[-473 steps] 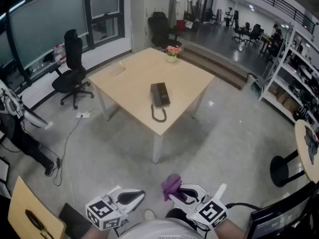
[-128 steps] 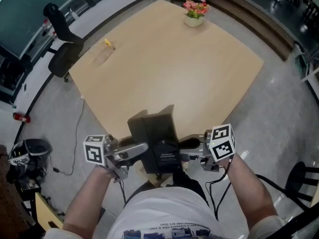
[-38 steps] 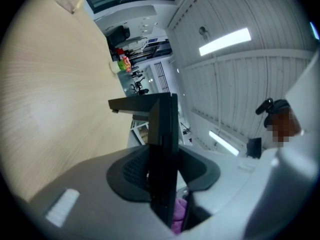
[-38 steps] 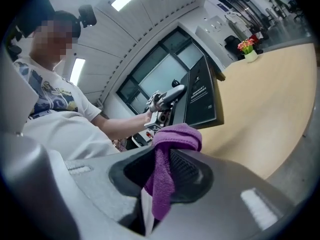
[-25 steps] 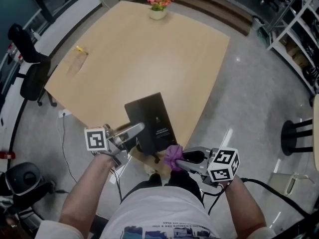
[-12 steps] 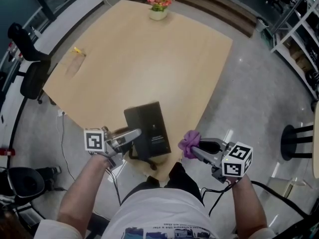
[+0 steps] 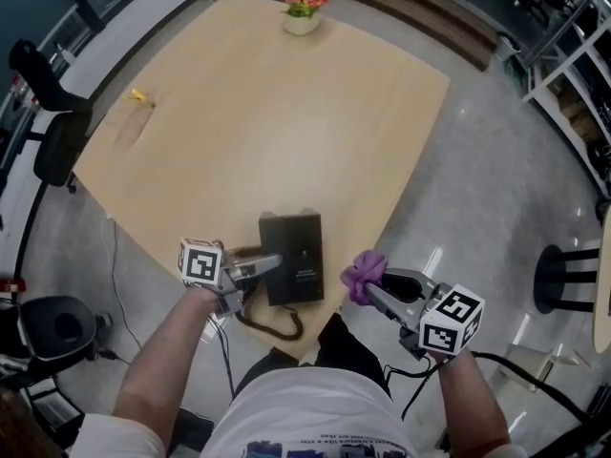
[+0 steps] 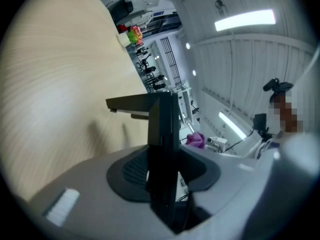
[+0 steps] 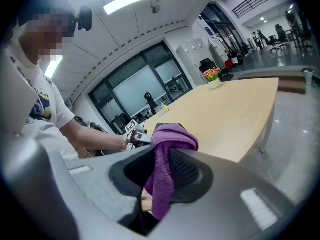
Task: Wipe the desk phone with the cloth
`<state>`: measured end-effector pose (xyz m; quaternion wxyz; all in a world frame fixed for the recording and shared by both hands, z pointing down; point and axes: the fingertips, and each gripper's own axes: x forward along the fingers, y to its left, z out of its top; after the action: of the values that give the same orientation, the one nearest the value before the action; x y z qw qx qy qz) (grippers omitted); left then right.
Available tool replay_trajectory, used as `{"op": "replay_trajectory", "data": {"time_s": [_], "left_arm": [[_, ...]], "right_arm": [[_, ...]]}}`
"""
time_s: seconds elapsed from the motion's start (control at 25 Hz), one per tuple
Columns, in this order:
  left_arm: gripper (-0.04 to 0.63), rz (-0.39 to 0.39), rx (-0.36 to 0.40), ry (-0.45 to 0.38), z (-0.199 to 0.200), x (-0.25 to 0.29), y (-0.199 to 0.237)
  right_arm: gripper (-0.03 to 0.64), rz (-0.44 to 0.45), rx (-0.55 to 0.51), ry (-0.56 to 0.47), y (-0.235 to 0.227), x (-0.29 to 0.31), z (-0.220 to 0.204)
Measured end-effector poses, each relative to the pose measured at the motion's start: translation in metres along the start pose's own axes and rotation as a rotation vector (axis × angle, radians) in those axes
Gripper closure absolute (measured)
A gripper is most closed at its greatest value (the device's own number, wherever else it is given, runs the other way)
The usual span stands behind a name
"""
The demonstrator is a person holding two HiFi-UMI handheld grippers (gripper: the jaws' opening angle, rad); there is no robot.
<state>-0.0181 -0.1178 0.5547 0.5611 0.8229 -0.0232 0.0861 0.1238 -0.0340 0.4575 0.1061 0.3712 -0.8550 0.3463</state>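
Phone first: the black desk phone [image 7: 298, 251] lies close to the near edge of the tabletop [image 7: 267, 113], its long side running away from me; I cannot tell whether its full weight rests on the wood. My left tongs [image 7: 265, 265] are clamped on its left edge; in the left gripper view the dark slab stands squarely between the two pads, both pressing on it. The coiled cord [image 7: 272, 324] curls out from the phone's near end and sits at the very lip of the tabletop.

My right tongs [image 7: 374, 289] are closed on the purple cloth [image 7: 363, 271]; in the right gripper view the fabric is pinched between the pads, bunched over their tips and hanging down below. The cloth is held just beside the phone's right side, apart from it, over the tabletop's near right edge.

At the far end of the tabletop stands a small pot of pink flowers [image 7: 302, 8]; a black office chair [image 7: 52, 132] sits on the grey floor [image 7: 477, 189] off to the left.
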Motion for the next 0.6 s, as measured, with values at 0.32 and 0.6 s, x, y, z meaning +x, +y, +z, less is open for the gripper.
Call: {"op": "replay_trajectory", "data": {"time_s": [0.32, 0.6], "left_arm": [[0.425, 0.041, 0.023, 0.110, -0.006, 0.010, 0.024], [0.420, 0.058, 0.031, 0.131, -0.010, 0.004, 0.036]], "right_arm": [[0.526, -0.002, 0.005, 0.021, -0.006, -0.001, 0.002], [0.528, 0.002, 0.000, 0.017, -0.006, 0.006, 0.009]]}}
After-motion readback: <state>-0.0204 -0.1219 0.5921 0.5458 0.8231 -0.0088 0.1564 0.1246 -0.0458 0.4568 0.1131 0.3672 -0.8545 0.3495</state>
